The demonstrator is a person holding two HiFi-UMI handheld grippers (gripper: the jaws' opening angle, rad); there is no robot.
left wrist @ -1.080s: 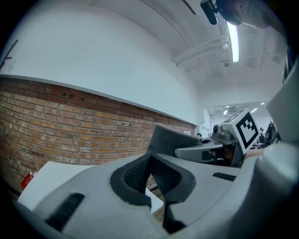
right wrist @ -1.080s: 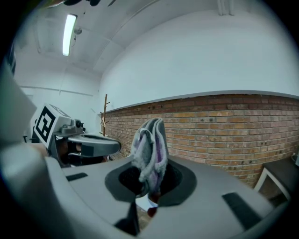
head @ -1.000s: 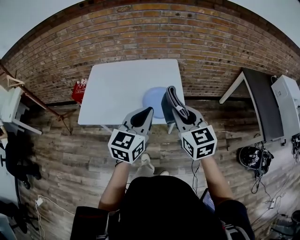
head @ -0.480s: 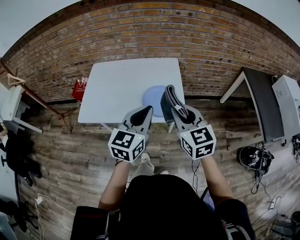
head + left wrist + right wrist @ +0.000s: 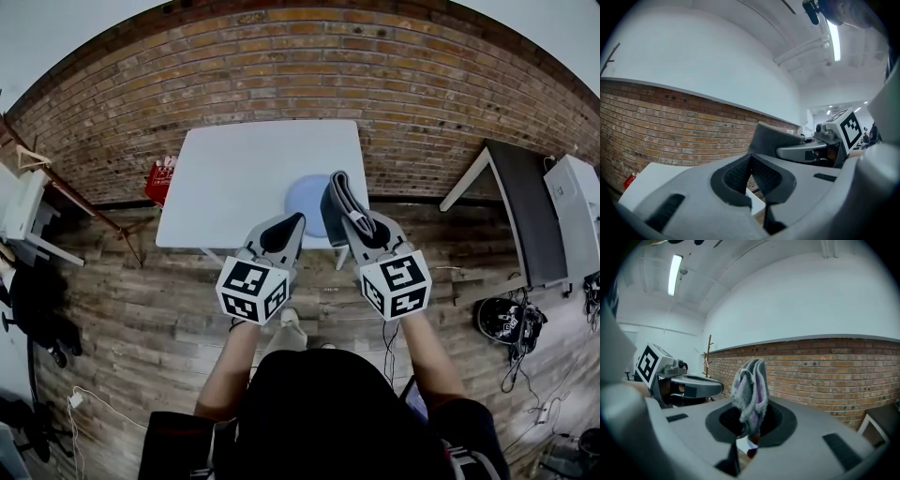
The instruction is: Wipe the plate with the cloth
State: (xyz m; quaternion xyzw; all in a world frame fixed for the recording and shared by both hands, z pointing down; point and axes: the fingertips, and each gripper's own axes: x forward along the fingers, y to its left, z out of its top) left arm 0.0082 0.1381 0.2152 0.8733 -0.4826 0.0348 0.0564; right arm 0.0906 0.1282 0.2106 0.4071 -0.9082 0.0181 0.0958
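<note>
A pale blue plate (image 5: 303,199) lies near the front right edge of a white table (image 5: 244,178). My right gripper (image 5: 354,222) is shut on a folded grey cloth (image 5: 339,199), which stands up over the plate's right side; the same cloth (image 5: 751,392) rises from the jaws in the right gripper view. Left of it, my left gripper (image 5: 292,225) is shut with nothing in it, its tips (image 5: 749,161) meeting above the table's front edge. Both grippers are raised above the table.
A red-brick wall (image 5: 309,66) runs behind the table. A red crate (image 5: 157,180) sits at the table's left. To the right stand a dark desk (image 5: 530,211) and a white cabinet (image 5: 577,202); a helmet (image 5: 502,319) lies on the plank floor.
</note>
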